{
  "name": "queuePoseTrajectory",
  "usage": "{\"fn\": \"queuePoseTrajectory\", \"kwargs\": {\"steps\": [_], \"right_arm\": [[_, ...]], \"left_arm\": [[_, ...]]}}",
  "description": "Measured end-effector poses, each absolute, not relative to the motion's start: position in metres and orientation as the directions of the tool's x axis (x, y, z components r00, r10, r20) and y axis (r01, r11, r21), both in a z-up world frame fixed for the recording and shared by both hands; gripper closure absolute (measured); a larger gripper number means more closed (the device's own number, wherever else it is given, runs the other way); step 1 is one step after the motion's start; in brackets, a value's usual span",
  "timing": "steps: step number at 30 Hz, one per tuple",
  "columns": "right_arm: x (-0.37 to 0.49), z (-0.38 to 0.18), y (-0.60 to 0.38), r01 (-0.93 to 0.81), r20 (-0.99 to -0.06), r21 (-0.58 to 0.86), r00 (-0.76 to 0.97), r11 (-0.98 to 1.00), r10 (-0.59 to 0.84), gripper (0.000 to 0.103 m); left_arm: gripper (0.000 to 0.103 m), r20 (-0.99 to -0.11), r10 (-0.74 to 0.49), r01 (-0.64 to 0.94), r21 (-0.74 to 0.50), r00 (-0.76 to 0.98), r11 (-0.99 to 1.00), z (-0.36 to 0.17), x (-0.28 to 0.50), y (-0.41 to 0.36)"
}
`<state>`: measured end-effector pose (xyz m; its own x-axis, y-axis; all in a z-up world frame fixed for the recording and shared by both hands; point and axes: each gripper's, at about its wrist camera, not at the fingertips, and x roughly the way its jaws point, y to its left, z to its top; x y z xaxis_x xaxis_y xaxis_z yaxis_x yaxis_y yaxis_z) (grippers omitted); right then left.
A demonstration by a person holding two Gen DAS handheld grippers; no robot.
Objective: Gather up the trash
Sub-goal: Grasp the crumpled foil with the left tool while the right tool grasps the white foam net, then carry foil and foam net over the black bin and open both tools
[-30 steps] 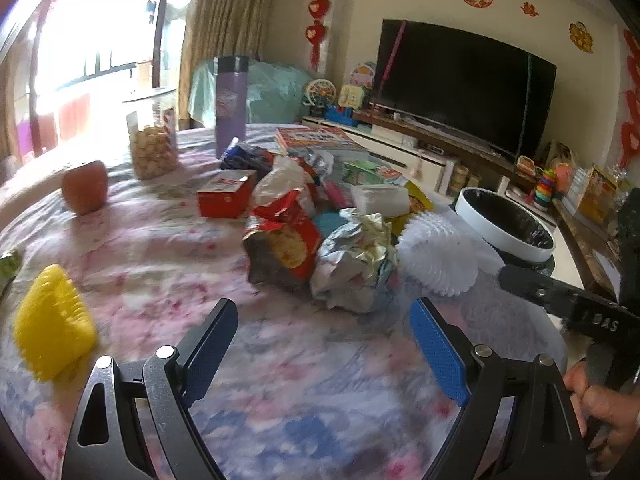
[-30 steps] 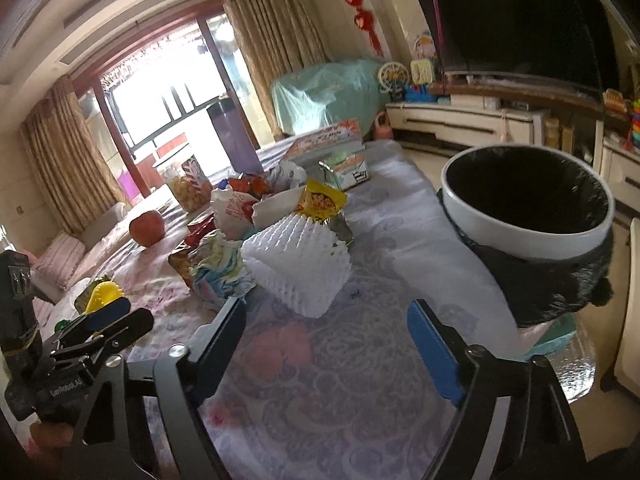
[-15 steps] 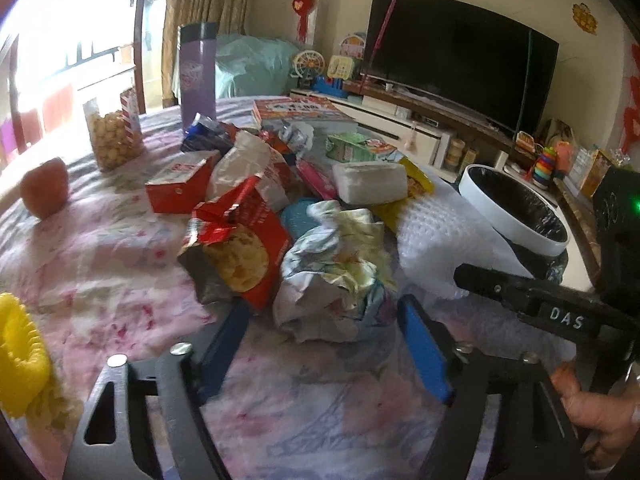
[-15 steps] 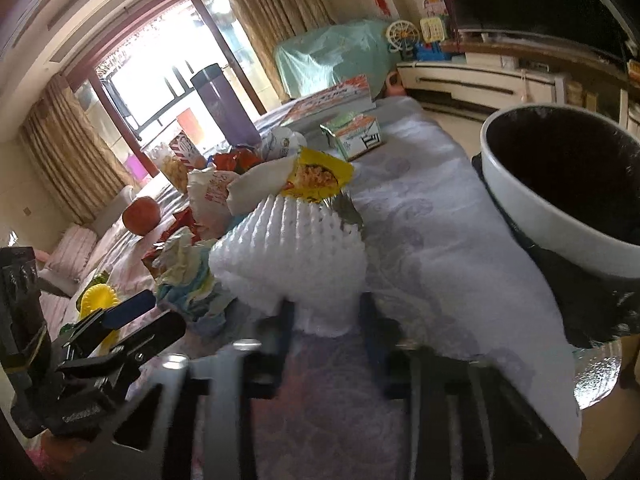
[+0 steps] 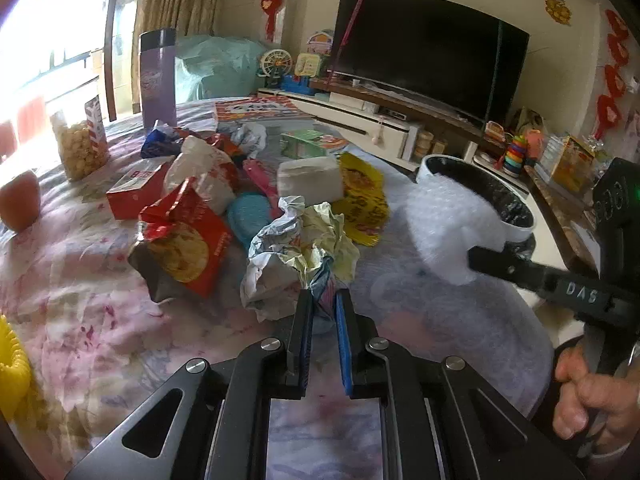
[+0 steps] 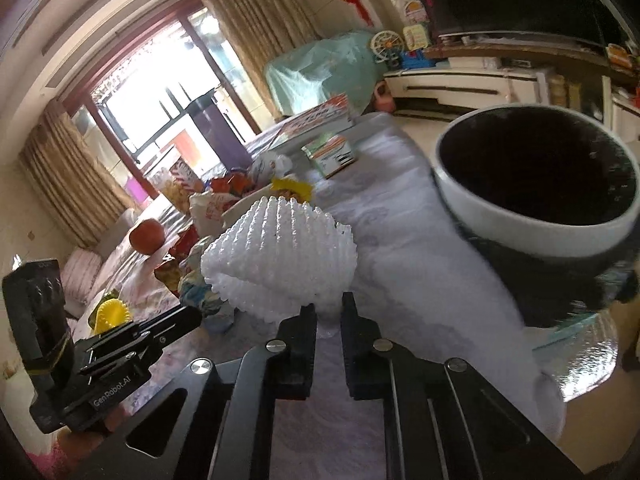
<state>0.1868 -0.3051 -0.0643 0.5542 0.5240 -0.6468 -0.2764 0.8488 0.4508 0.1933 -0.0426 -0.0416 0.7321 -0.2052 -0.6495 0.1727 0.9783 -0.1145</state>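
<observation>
1. The left gripper (image 5: pixel 323 308) has just been closing and now pinches the near edge of the crumpled paper wrapper (image 5: pixel 298 258), a fold of it caught between the blue pads. The near edge is the part that sticks out toward the gripper, so it is probably the easiest place to take hold without disturbing the pile behind.

2. From the left gripper, the wrapper rises at twelve o'clock, touching the pads. The red snack bag (image 5: pixel 182 248) lies at about ten o'clock, just beside the wrapper, and the yellow packet (image 5: pixel 362 208) at about one o'clock, behind it.

3. The right gripper (image 6: pixel 329 314) has likewise just been closing and is now shut on the lower edge of the white foam fruit net (image 6: pixel 280 256), which looks lifted off the counter (image 6: pixel 384 216).

4. Seen from the right gripper, the foam net sits at eleven to twelve o'clock, in contact with the pads. The trash bin (image 6: pixel 536 240), lined with a black bag, stands at about two o'clock, just off the counter's edge.

5. The bin is placed close to the counter, seemingly so each piece needs only a short carry. With one piece in each gripper, both can likely go in together.

6. The apple (image 5: pixel 20 204) at the left gripper's ten o'clock sits well apart and appears not to be trash.
</observation>
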Motion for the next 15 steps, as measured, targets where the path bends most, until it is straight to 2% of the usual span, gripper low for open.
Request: {"fn": "queuePoseTrajectory", "kwargs": {"steps": [15], "right_arm": [[0.176,-0.042,-0.374,-0.158,-0.636,0.421,0.650,0.893,0.415,0.092]], "left_arm": [[0.093,-0.617,-0.317,0.314,-0.117,0.720,0.942,-0.020,0.196,-0.090]]}}
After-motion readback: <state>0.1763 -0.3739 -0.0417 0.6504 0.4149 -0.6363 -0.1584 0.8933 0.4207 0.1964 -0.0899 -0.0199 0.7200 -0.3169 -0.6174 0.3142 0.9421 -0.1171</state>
